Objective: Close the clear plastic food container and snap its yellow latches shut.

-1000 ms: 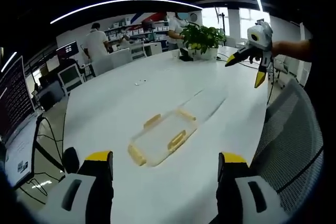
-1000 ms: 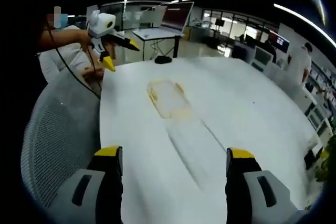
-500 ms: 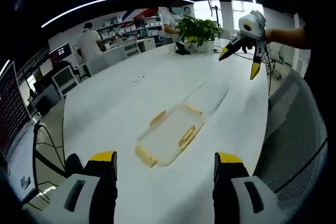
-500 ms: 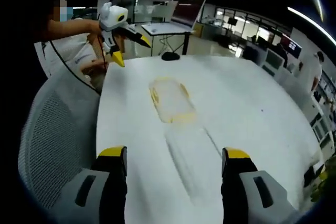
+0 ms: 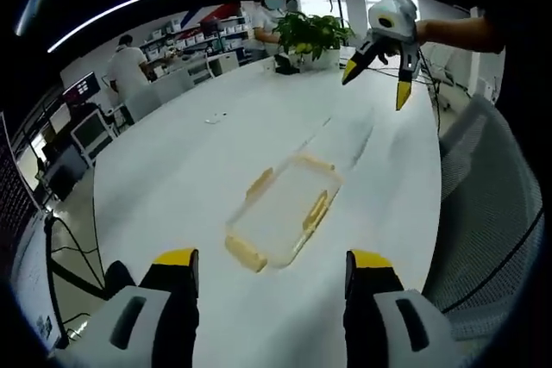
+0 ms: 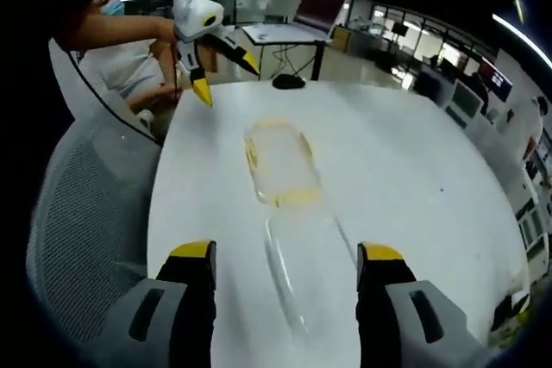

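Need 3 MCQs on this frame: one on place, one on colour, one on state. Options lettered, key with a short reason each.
1. Where does the clear container lie?
A. on the white table
B. on the mesh chair
C. held in a gripper

2. What colour are the container's latches?
A. blue
B. yellow
C. red

3. How do the jaws of the left gripper and right gripper stand?
A. both shut on the container
B. one shut, one open
C. both open, holding nothing

Key: 1 A, the container rests flat on the tabletop, clear of both grippers. 2 B, yellow tabs show along its edges in the left gripper view. 3 C, each view shows its own jaws spread wide with bare table between them.
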The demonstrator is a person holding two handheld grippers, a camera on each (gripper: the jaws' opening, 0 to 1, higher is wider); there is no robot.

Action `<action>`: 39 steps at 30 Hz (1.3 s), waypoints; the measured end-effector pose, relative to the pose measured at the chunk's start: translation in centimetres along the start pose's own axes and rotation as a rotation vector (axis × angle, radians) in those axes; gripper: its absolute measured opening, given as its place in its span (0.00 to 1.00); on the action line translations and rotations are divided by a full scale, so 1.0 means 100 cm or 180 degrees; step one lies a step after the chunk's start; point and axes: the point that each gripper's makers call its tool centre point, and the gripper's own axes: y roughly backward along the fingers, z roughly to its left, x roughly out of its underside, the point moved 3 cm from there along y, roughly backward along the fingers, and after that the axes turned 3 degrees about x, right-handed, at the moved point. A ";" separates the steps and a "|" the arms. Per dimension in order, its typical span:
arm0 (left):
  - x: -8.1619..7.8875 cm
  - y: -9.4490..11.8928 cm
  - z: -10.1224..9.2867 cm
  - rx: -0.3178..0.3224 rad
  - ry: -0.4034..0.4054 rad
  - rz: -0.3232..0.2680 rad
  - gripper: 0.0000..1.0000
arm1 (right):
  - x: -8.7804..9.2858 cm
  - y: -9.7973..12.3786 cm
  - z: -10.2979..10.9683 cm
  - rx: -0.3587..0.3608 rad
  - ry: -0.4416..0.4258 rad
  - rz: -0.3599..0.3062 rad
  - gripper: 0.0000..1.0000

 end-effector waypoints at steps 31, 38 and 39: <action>0.020 -0.041 0.027 0.0443 -0.0510 0.0479 0.54 | -0.039 -0.056 -0.010 -0.0349 0.0324 0.0245 0.54; 0.024 -0.047 0.030 0.0542 -0.0607 0.0592 0.52 | -0.040 -0.070 -0.011 -0.0433 0.0406 0.0361 0.52; 0.025 -0.048 0.031 0.0559 -0.0623 0.0609 0.51 | -0.040 -0.073 -0.011 -0.0450 0.0419 0.0390 0.52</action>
